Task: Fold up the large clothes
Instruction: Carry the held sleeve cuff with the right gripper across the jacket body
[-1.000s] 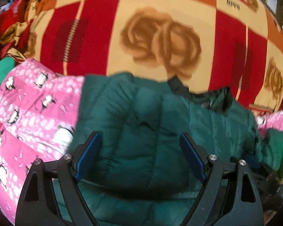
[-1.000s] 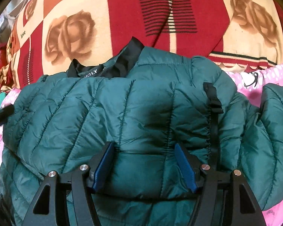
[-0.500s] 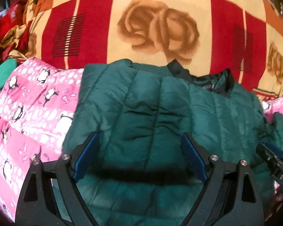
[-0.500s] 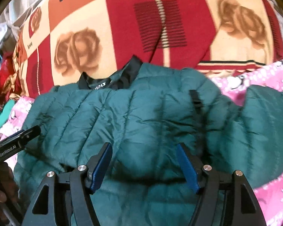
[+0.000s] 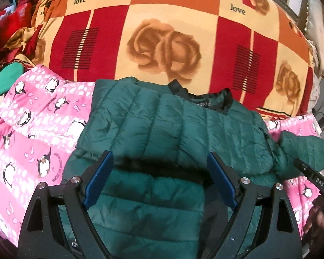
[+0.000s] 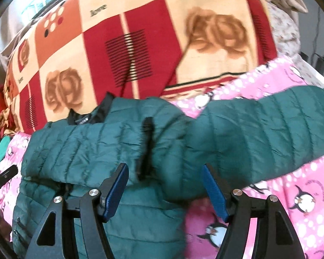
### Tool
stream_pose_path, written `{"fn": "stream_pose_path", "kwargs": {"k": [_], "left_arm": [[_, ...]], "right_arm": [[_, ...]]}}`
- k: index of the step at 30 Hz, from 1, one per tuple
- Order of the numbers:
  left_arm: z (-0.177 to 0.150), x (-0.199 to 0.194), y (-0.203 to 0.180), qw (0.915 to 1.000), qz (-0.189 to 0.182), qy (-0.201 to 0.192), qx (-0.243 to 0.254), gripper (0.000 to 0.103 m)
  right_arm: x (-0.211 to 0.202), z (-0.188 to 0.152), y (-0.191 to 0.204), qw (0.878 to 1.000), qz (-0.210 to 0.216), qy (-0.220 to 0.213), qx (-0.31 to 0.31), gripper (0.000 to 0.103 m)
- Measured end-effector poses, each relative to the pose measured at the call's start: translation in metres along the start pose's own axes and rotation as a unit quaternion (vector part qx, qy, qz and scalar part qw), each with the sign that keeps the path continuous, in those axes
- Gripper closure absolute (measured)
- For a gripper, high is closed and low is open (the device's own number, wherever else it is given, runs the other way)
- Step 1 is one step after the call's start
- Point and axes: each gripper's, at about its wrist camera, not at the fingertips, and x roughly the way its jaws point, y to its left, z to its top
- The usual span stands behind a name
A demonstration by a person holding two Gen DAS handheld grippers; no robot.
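While only the right view shows the jacket (image 6: 101, 142) sleeve (image 6: 259, 133) outstretched, both grippers' fingers (image 5: 99, 181) (image 6: 116, 192) gape empty.

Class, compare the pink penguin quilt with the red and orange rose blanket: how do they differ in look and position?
The pink quilt shows penguins and white dots; the rose blanket shows brown roses, red squares and the word "love". The green jacket lies mostly on the quilt; the blanket lies beyond the jacket's collar. Both are spread flat.
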Motion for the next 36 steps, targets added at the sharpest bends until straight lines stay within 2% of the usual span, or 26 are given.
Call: {"fn": "stream_pose_path", "kwargs": {"k": [9,11,20,36], "left_arm": [[-0.011,-0.009,-0.021,0.9999,-0.011,0.005,0.010,0.015],[-0.012,-0.010,-0.025,0.9998,-0.012,0.004,0.013,0.015],[-0.017,-0.004,-0.035,0.9997,-0.010,0.013,0.016,0.015],[-0.021,0.014,-0.028,0.9996,-0.003,0.025,0.009,0.015]], "right_arm": [[-0.016,-0.007,-0.038,0.999,-0.040,-0.009,0.011,0.035],[-0.018,-0.008,-0.049,0.999,-0.049,-0.010,0.018,0.031],[-0.027,-0.006,-0.105,0.995,-0.087,-0.007,0.054,0.030],[-0.038,0.007,-0.215,0.974,-0.163,-0.026,0.158,0.030]]}}
